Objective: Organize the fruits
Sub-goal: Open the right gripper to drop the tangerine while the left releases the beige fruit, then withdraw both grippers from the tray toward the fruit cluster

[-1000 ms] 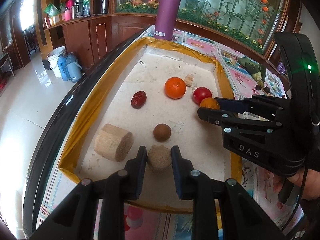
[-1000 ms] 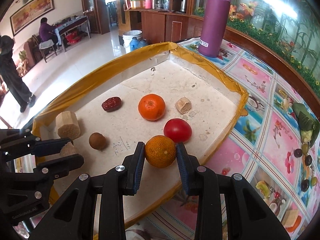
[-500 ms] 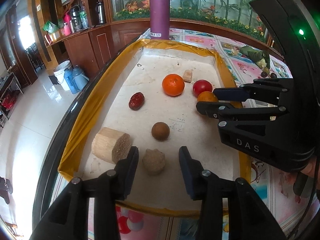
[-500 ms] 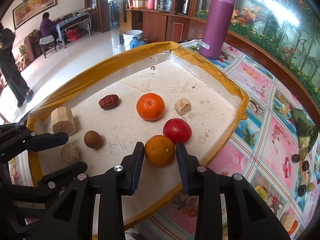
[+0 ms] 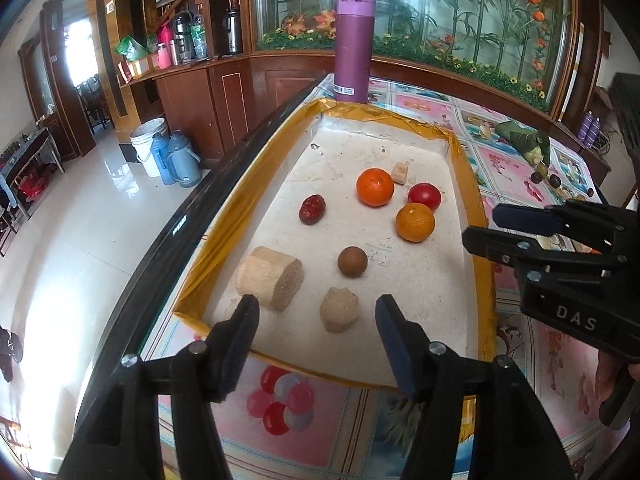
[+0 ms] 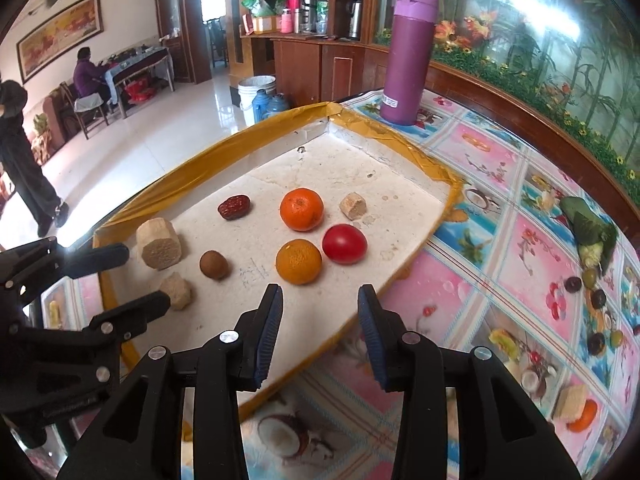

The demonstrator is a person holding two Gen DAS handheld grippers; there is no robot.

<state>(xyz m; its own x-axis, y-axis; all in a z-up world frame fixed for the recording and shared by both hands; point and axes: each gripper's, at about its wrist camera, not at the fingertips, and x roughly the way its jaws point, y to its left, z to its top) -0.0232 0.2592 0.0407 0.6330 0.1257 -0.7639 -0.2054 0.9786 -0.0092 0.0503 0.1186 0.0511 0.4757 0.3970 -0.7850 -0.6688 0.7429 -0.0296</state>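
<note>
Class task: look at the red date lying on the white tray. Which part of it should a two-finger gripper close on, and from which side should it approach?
Grip the red date across its narrow middle, coming from above. It is oblong, lies flat on the tray, and has free space all round, so the fingers would likely straddle the short width without slipping.

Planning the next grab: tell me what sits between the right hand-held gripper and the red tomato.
The yellow-orange tangerine sits partly in the way, just ahead of the open right hand-held gripper, touching the tomato on its near-left side. Nothing else intervenes.
</note>
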